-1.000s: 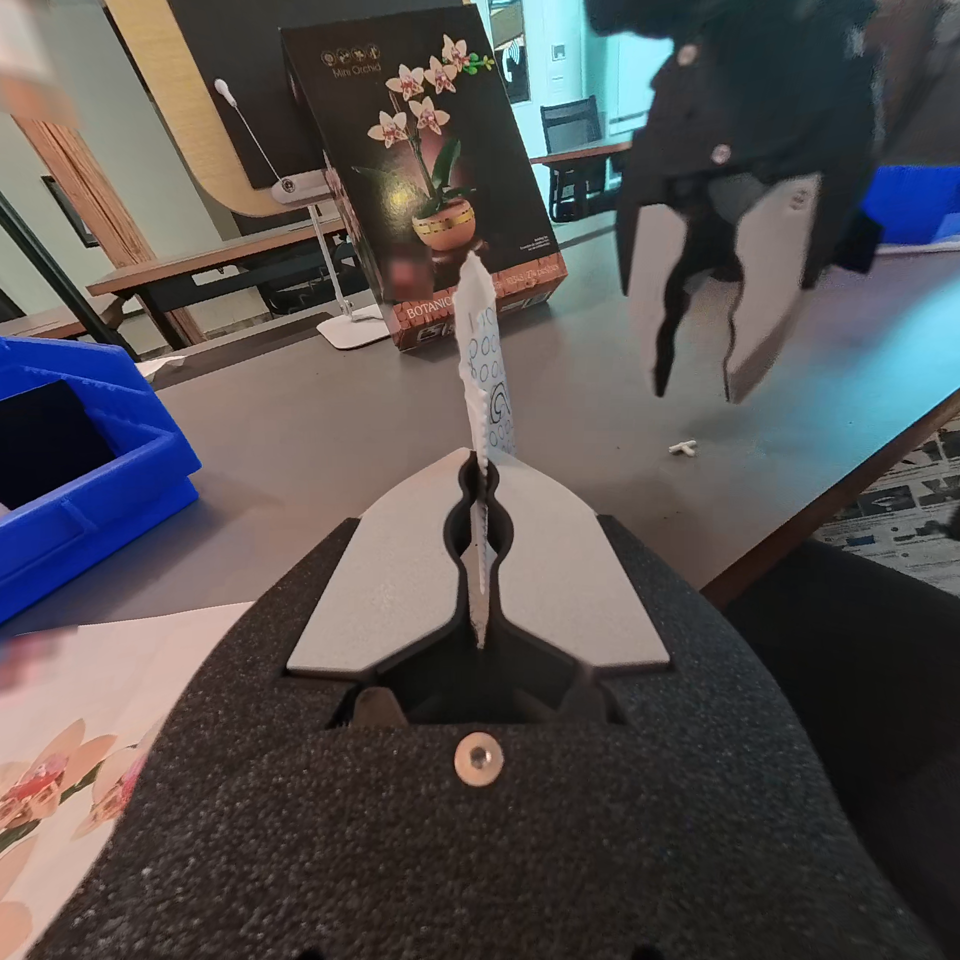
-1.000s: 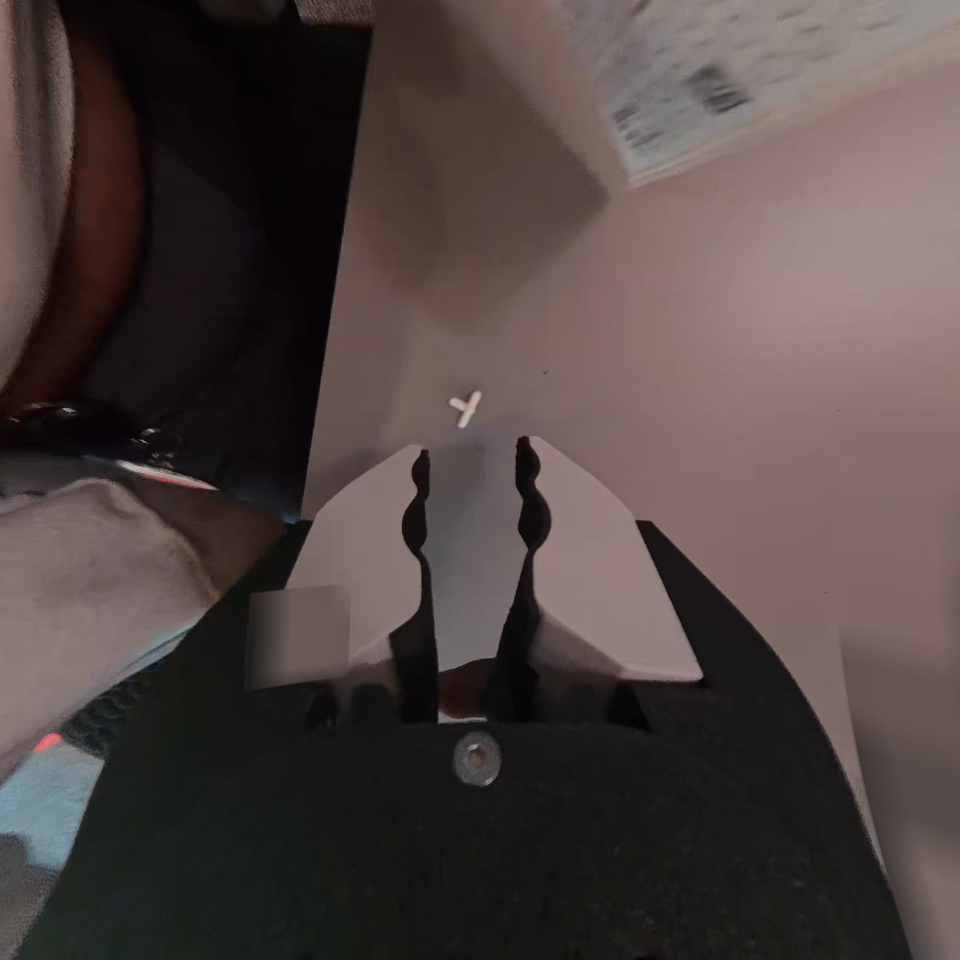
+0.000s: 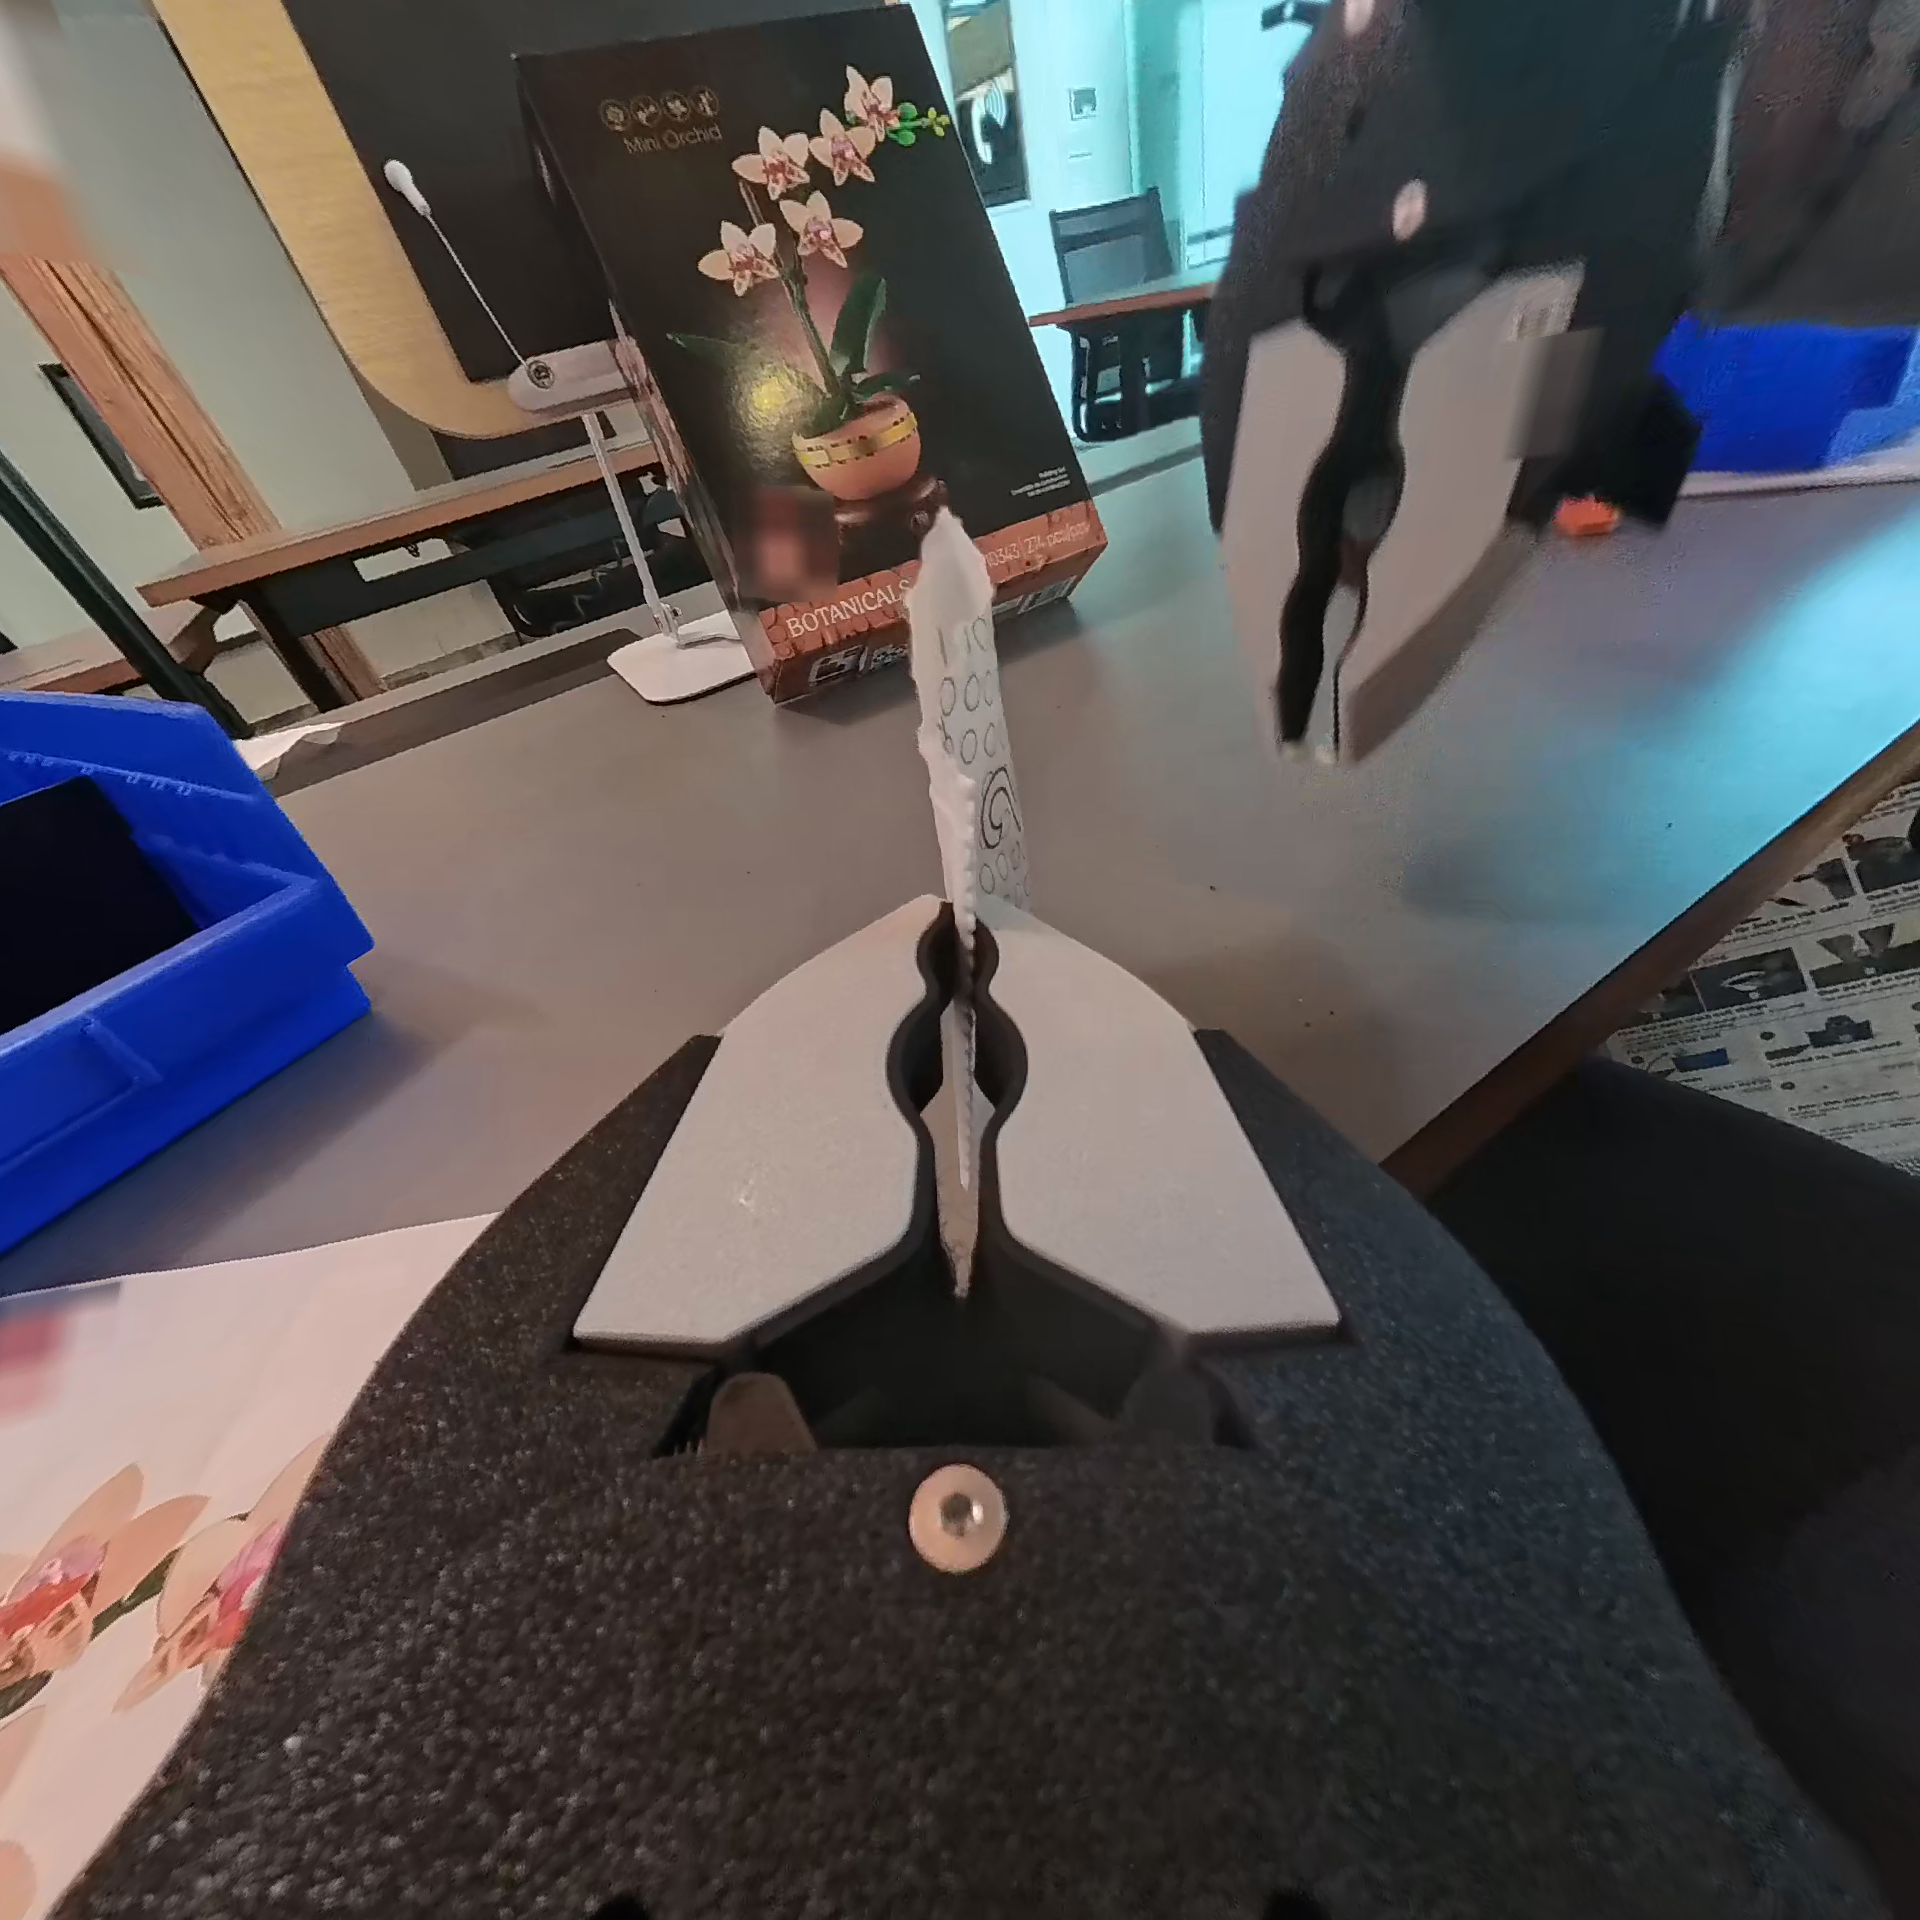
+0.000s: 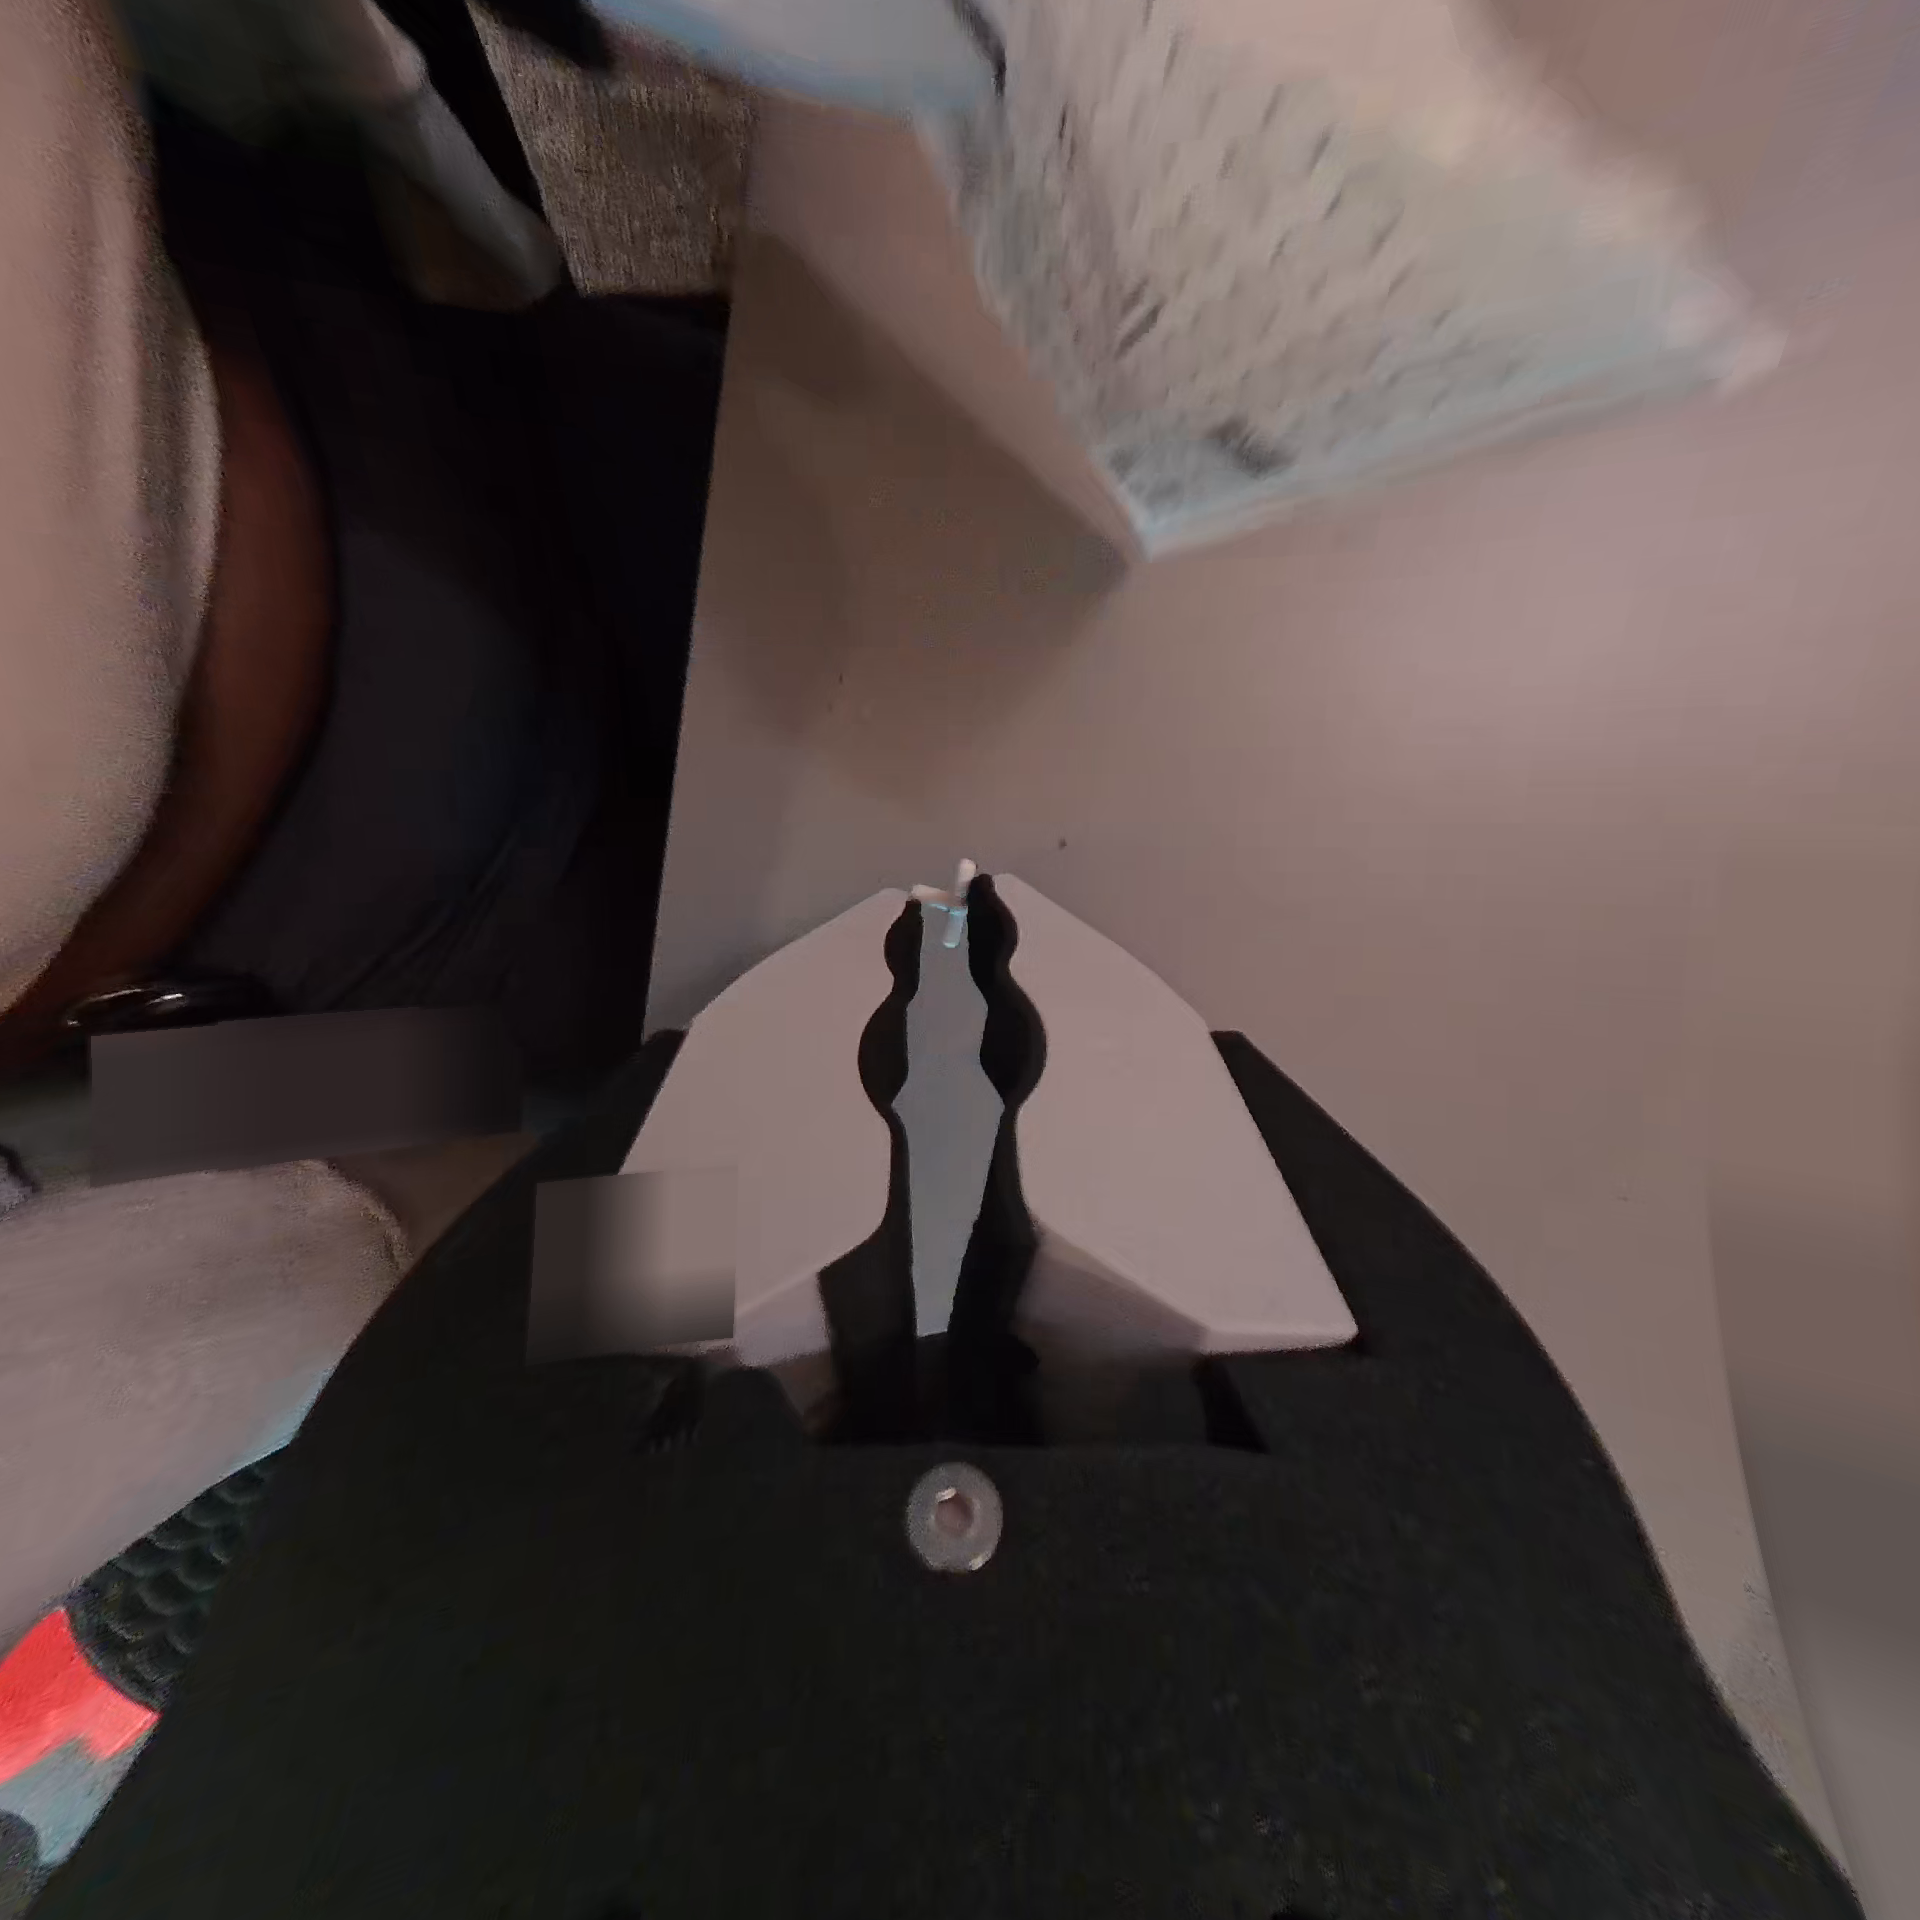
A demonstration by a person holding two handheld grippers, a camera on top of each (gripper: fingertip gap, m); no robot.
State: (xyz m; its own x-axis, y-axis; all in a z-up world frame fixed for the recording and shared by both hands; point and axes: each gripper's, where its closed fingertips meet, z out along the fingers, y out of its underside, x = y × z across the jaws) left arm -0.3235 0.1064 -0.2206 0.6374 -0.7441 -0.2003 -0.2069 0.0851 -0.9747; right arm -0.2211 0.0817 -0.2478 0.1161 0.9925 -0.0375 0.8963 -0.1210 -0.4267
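**Left gripper pinches a paper bag; right gripper pinches a tiny white piece above the table**

The grey table point(image 3: 582, 894) has open surface ahead of the left gripper point(image 3: 964, 935), and its brown front edge runs diagonally down the right side of the left wrist view, with a printed sheet point(image 3: 1808, 997) on the floor beyond it. A blue bin point(image 3: 177, 997) sits at the near left, a booklet with orchid pictures point(image 3: 156, 1475) lies at the near left corner, and a dark orchid box point(image 3: 810, 343) stands upright at the far side with a white lamp stand point(image 3: 675, 665) just left of it. A second blue bin point(image 3: 1787, 395) is at the far right.

The left gripper is closed tight on a white paper bag point(image 3: 971, 717) with a serrated edge and printed circles; the bag's long axis runs straight away from the camera and upward, its torn tip pointing toward the orchid box.

The right gripper point(image 4: 951, 904), hanging in the air at the upper right of the left wrist view, has its fingers drawn narrow around a small white cross-shaped piece point(image 4: 948, 902) at the very tips (the view is blurred, so its exact shape is hard to tell). Its arms stick out past the fingertips. The table lies below it, its edge to the left in the right wrist view.
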